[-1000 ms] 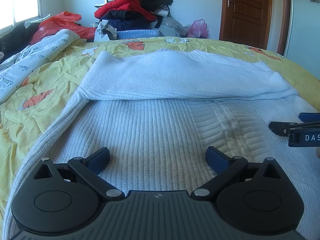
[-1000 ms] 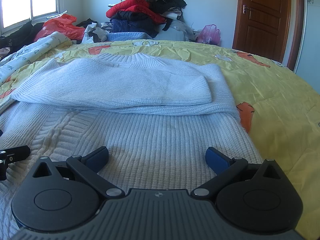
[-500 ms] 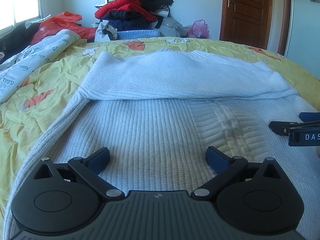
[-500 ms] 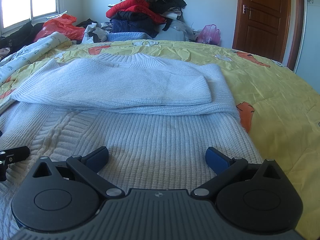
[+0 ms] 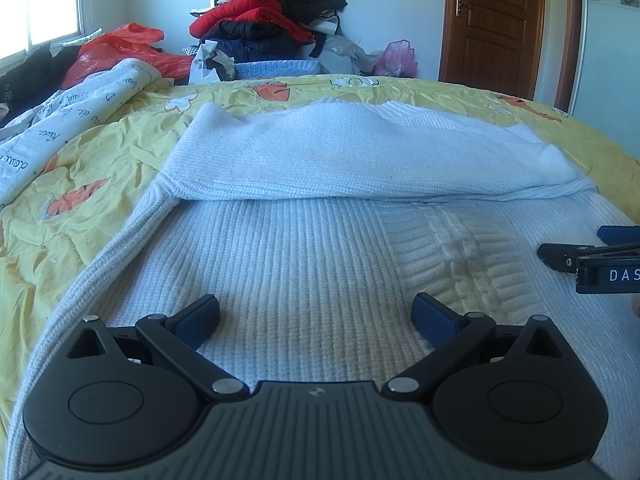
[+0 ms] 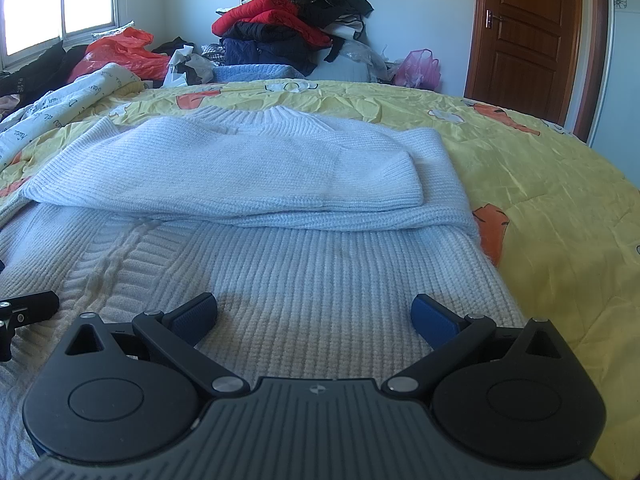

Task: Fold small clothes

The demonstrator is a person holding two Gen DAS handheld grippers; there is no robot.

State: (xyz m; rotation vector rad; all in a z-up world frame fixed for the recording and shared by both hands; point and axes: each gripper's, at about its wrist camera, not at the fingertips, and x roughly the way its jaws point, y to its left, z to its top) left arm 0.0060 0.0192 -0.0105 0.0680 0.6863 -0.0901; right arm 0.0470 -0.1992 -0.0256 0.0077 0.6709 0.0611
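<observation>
A pale blue knitted sweater (image 5: 320, 248) lies flat on the yellow bed cover, hem toward me, with both sleeves (image 5: 352, 160) folded across the chest. It also shows in the right wrist view (image 6: 312, 264), sleeves (image 6: 248, 172) stacked across it. My left gripper (image 5: 316, 316) is open and empty, low over the hem's left half. My right gripper (image 6: 314, 318) is open and empty, low over the hem's right half. The right gripper's side shows at the right edge of the left wrist view (image 5: 592, 264).
A yellow cartoon-print cover (image 6: 560, 208) spreads around the sweater. A white printed quilt (image 5: 60, 120) lies at the left. A pile of dark and red clothes (image 5: 272, 24) and a red bag (image 5: 120, 48) sit beyond the bed. A brown door (image 6: 528, 32) stands at the back right.
</observation>
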